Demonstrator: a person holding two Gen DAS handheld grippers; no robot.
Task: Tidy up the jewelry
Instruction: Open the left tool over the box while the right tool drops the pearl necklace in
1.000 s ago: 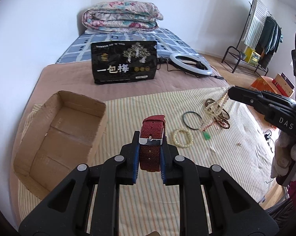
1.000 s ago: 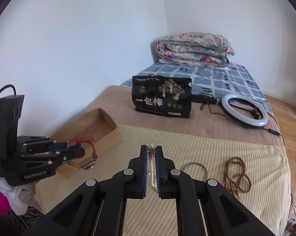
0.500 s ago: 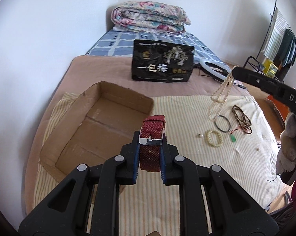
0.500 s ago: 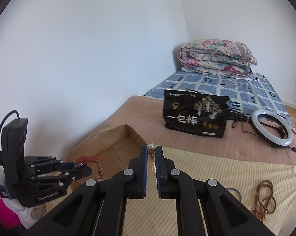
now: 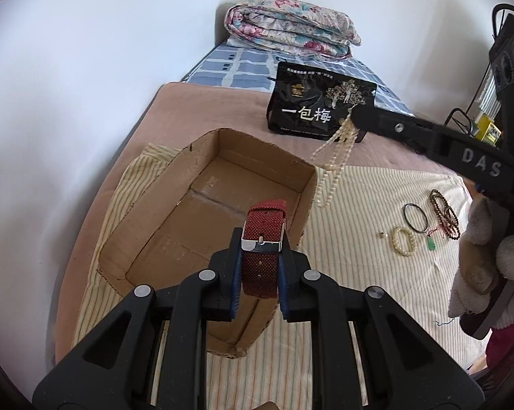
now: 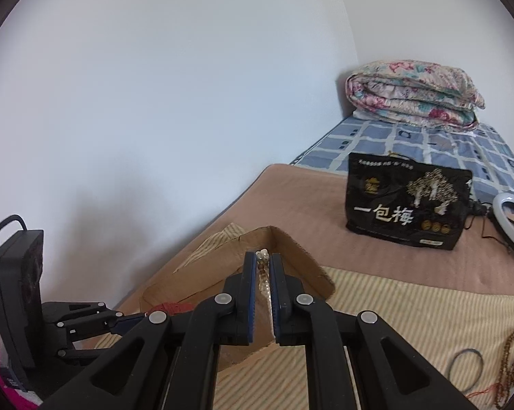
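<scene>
Over on the left, the cardboard box [image 5: 202,239] is parked on the striped sheet [image 5: 366,294], open side up, with nothing seen inside it. The red watch strap [image 5: 262,249] is clamped between the narrow-set pads of the left gripper [image 5: 260,256], buckle facing the camera, and it's held above the box's near right corner. Further right, a pearl necklace [image 5: 333,160] is pinched in the tightly closed right gripper [image 5: 354,116], and its loops are left dangling just past the box's far right corner, in front of the black snack bag [image 5: 320,106]. Out on the right side of the sheet, well apart from the box, a pale bead bracelet [image 5: 404,241], a thin dark bangle [image 5: 416,217] and a brown bead strand [image 5: 445,213] are laid close together. A folded floral quilt [image 5: 291,30] is stacked at the far end of the bed.
</scene>
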